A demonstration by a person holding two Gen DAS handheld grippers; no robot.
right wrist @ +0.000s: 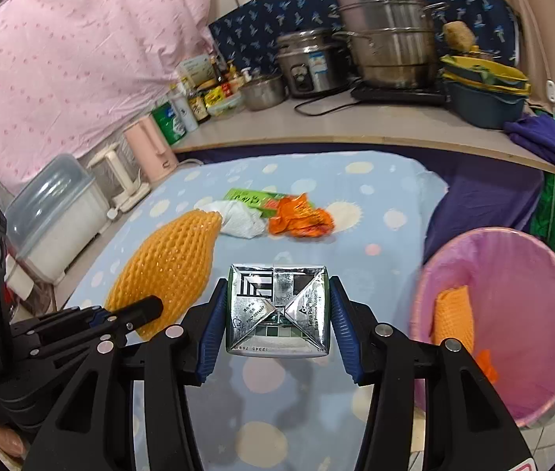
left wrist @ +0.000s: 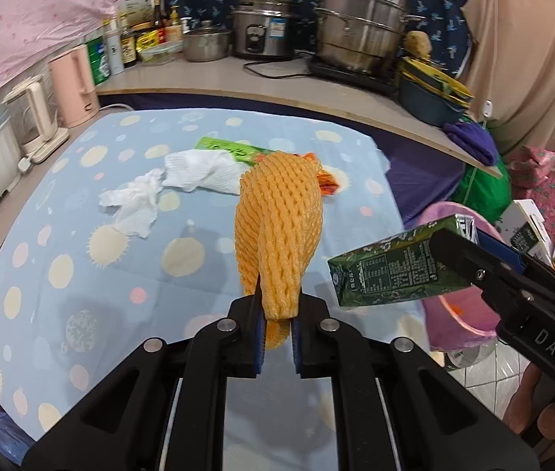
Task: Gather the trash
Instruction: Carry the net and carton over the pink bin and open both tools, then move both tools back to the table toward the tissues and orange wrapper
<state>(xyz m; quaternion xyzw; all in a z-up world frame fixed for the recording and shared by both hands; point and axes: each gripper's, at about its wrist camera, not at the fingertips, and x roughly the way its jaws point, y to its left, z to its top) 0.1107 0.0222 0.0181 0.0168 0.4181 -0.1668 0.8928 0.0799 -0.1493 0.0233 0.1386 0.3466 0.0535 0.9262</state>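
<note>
**Orange foam net and green carton held above the table**

Orange foam net was pinched at its lower end between the nearly shut jaws of the left gripper, raised off the blue spotted tablecloth. Beside it, the right gripper clamped a green drink carton across its sides, near the table's right edge and close to the pink-lined bin, which held another orange net. Farther on, toward the far edge, lay crumpled white tissue, a green wrapper and an orange wrapper.
</note>
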